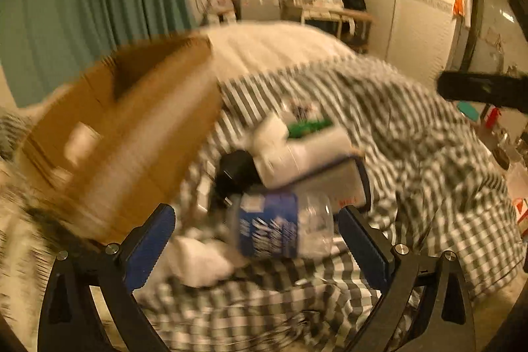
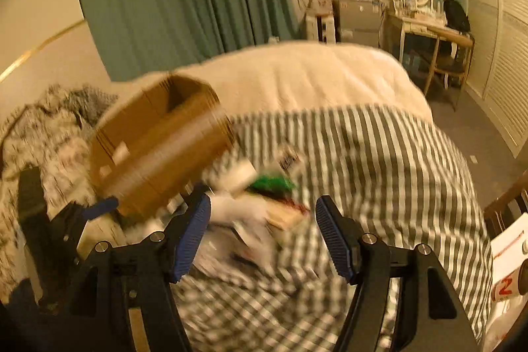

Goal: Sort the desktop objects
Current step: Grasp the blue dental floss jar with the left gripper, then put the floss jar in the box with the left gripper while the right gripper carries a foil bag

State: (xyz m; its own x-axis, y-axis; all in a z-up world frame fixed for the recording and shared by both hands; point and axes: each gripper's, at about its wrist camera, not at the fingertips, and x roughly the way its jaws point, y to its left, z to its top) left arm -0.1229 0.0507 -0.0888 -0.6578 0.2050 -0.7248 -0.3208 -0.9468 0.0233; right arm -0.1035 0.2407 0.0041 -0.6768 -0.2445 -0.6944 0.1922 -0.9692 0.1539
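1 cardboard box (image 1: 125, 134), 1 plastic bottle (image 1: 280, 228), 2 white boxes (image 1: 297, 150).

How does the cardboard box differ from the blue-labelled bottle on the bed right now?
The cardboard box is brown, opaque and far bigger; the blue-labelled bottle is small, with a clear body. The box is open and tipped; the bottle lies on its side. The box sits left of the pile, while the bottle lies between the open left hand-held gripper fingers. Both rest on the striped bedding.

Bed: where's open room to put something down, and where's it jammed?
Free: the striped cover right of the pile, running to the bed's right edge; also the cream duvet behind the cardboard box. Crowded: the pile beside the box, with a blue-label bottle, white boxes and a green item. Both grippers, left and right, are open.
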